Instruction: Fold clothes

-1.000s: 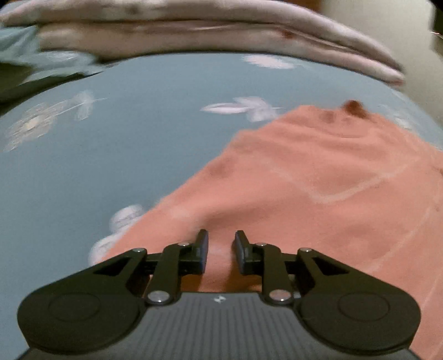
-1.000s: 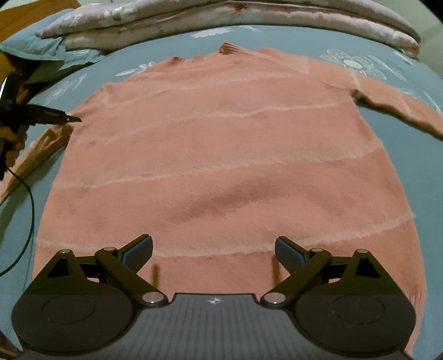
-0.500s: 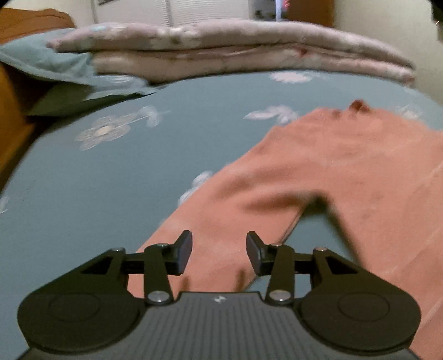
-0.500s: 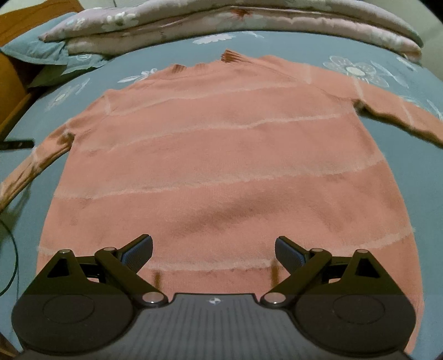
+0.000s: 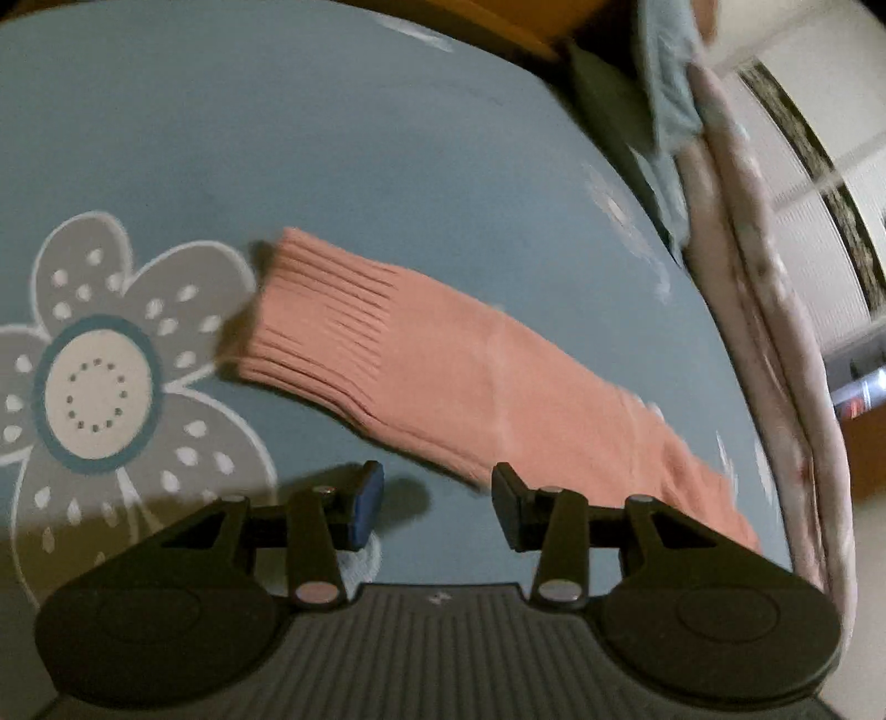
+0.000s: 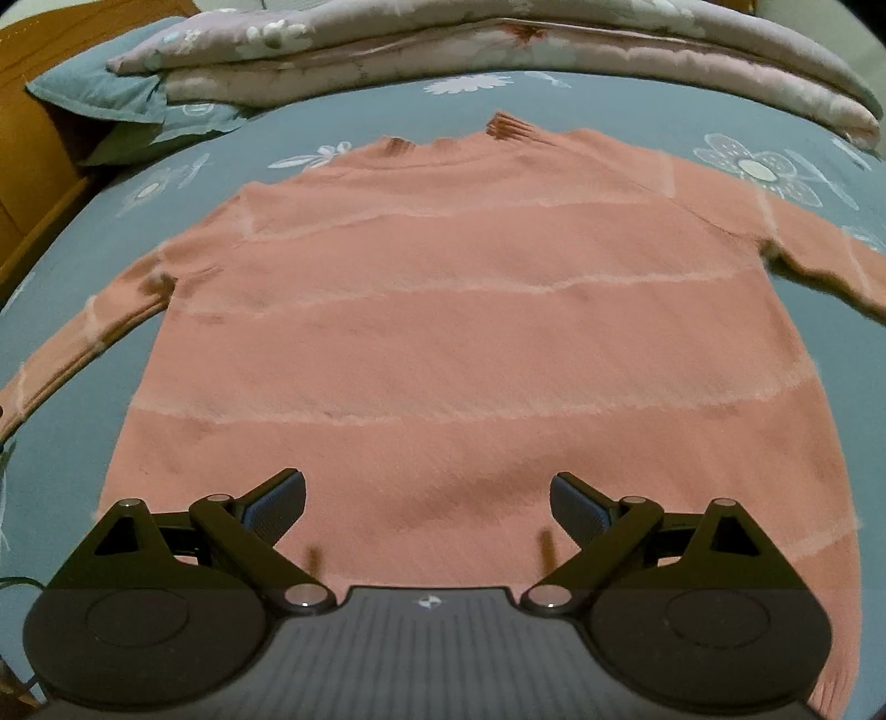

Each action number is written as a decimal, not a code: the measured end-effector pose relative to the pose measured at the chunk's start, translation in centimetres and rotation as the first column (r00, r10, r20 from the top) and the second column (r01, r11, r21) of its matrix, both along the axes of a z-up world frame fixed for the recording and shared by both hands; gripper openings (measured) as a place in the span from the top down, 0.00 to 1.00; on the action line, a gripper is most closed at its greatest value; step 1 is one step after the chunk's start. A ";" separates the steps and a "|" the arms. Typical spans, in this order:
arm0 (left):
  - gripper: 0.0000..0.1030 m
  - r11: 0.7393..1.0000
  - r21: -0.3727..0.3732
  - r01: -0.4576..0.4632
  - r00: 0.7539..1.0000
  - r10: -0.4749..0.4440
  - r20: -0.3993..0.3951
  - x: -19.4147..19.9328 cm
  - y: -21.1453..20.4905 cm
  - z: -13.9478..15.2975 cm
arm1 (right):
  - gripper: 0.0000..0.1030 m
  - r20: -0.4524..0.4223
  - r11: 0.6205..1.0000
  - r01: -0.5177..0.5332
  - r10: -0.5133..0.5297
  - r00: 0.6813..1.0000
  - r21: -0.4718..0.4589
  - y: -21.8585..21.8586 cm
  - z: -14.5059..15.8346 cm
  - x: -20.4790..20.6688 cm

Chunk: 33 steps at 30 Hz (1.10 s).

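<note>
Left hand-held gripper (image 5: pixel 437 501) has swung from the sweater's body to its sleeve cuff (image 5: pixel 321 327).
Both hand-held grippers are open and empty; the right (image 6: pixel 426 507) still hovers over the sweater (image 6: pixel 459 332) hem.

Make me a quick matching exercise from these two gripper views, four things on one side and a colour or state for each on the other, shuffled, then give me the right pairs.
Things:
1. sweater
2. bedsheet
3. sleeve cuff
4. folded quilt

Descriptions:
A. ribbed, lying flat beside a big printed flower
B. blue-grey with white flower prints
C. salmon pink with pale stripes, spread out flat
D. pale pink, stacked at the far end of the bed

Pairs: 1-C, 2-B, 3-A, 4-D
</note>
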<state>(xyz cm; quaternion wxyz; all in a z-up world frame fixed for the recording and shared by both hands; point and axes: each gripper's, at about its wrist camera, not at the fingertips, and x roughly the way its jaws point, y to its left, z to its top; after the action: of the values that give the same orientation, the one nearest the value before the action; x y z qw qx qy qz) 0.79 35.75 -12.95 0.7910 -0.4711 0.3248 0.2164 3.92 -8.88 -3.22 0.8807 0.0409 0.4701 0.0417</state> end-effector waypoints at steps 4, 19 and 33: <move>0.58 0.998 -0.010 -0.069 0.997 0.069 0.035 1.2 1.0 -0.5 | 0.05 0.007 1.000 -0.019 0.019 1.000 -0.022 0.6 0.3 0.1; 0.88 0.947 0.312 -0.076 0.996 0.060 0.060 2.9 0.7 4.5 | 0.05 -0.020 0.999 0.009 -0.010 1.000 -0.044 0.7 -0.1 0.0; 0.79 0.951 0.303 -0.064 0.995 0.082 -0.047 3.3 2.3 2.2 | 0.05 -0.038 0.999 -0.019 0.017 0.999 -0.049 1.1 -0.6 0.5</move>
<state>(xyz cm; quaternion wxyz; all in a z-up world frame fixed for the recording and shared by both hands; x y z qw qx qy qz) 4.04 38.08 -10.77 0.8350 -0.3502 0.2937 0.3064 4.42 -7.74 -3.78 0.8720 0.0158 0.4878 0.0371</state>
